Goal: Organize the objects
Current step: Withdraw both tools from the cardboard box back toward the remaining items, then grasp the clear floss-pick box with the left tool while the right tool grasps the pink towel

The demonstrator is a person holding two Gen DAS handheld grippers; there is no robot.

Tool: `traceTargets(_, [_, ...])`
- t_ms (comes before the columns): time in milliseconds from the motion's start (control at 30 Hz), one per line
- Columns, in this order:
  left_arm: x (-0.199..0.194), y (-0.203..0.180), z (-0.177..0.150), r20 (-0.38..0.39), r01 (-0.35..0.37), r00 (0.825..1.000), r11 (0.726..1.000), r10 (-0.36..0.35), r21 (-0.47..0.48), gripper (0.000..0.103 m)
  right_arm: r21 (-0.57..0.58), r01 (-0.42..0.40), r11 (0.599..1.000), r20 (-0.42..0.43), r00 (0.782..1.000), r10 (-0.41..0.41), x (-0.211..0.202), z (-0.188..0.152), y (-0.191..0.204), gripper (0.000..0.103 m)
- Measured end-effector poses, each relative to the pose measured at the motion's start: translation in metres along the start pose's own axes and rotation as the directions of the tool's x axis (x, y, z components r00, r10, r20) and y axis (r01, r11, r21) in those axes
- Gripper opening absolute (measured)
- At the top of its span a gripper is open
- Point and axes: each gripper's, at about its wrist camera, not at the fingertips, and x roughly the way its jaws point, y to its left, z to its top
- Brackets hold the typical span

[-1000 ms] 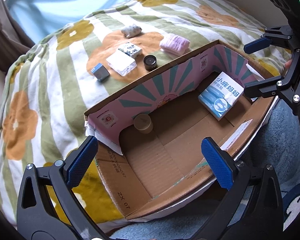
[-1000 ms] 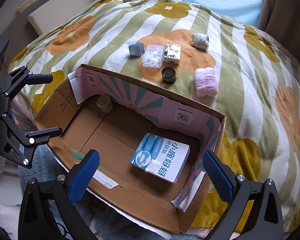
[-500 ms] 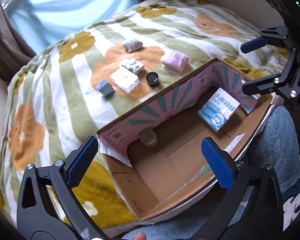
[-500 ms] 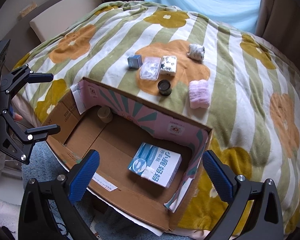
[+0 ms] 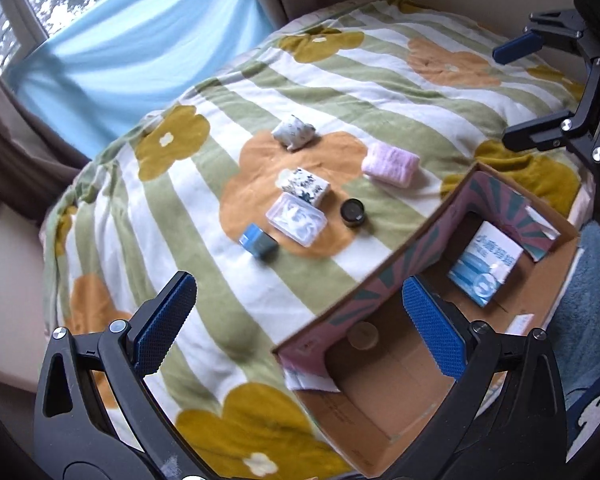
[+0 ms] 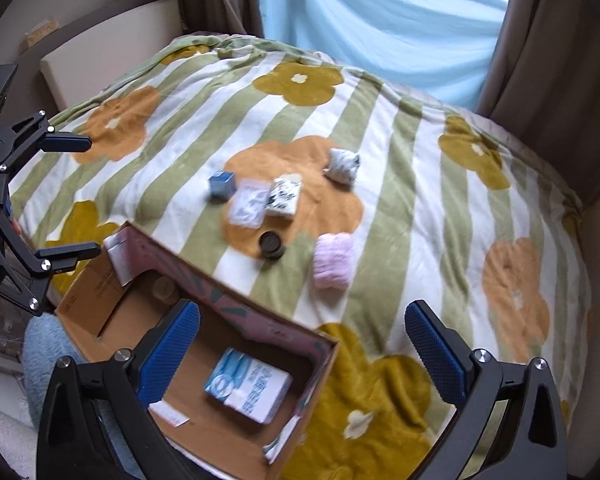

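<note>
An open cardboard box [image 5: 416, 252] [image 6: 236, 308] lies on the flowered blanket and holds a blue-and-white packet [image 5: 485, 266] [image 6: 248, 385] and a small tan tub [image 5: 363, 336] [image 6: 163, 289]. On the blanket beyond lie a blue cube [image 5: 258, 242] [image 6: 221, 185], a clear case [image 5: 296, 219] [image 6: 248, 204], a patterned white box [image 5: 305, 186] [image 6: 284, 196], a black jar [image 5: 353, 212] [image 6: 271, 244], a pink towel roll [image 5: 390, 165] [image 6: 333, 260] and a patterned bundle [image 5: 293, 133] [image 6: 342, 165]. My left gripper [image 5: 300, 328] [image 6: 66, 196] and right gripper [image 6: 304, 354] [image 5: 528, 88] are both open and empty above the box's near side.
The blanket [image 5: 204, 280] covers a bed. A blue curtain [image 5: 148, 36] [image 6: 380, 28] and brown drapes hang at the far side. A beige panel [image 6: 112, 60] leans at the left. A blue fluffy surface [image 5: 592, 300] lies beside the box.
Both grippers have lifted and tilted up toward the blanket. The box now sits lower in both views and the loose items are more central. Both stay open.
</note>
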Motion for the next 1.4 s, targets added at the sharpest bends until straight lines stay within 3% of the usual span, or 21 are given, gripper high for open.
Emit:
traceTargets(167, [0.045,0.014,0.020,-0.052,0.008,0.999,0.998,-0.005,0.064,0.103,0.024,0.012,1.000,-0.029,1.000,-0.012,0.024,0.018,-0.024,0.103])
traceTargets(533, [0.161,0.021,0.044,-0.172,0.148,0.977,0.980,-0.124,0.136,0.103,0.038,0.035,0.999,-0.155,0.988,-0.029,0.116,0.030,-0.055,0.103])
traceTargets(767, [0.217,0.019,0.043,-0.239,0.150,0.965,0.975,-0.109,0.162,0.103,0.055,0.025,0.998,-0.229,0.973,-0.012,0.168,0.030,-0.062,0.103])
traceTargets(1000, [0.247,0.019,0.043,-0.265,0.170,0.956,0.972,-0.123,0.164,0.103,0.055,0.031,0.998,-0.287,0.958,-0.014,0.204,0.025,-0.064,0.102])
traceTargets(1400, [0.263,0.015,0.042,-0.266,0.177,0.956,0.968,-0.125,0.180,0.103,0.061,0.039,0.997,-0.333,0.943,-0.016,0.231,0.021,-0.063,0.099])
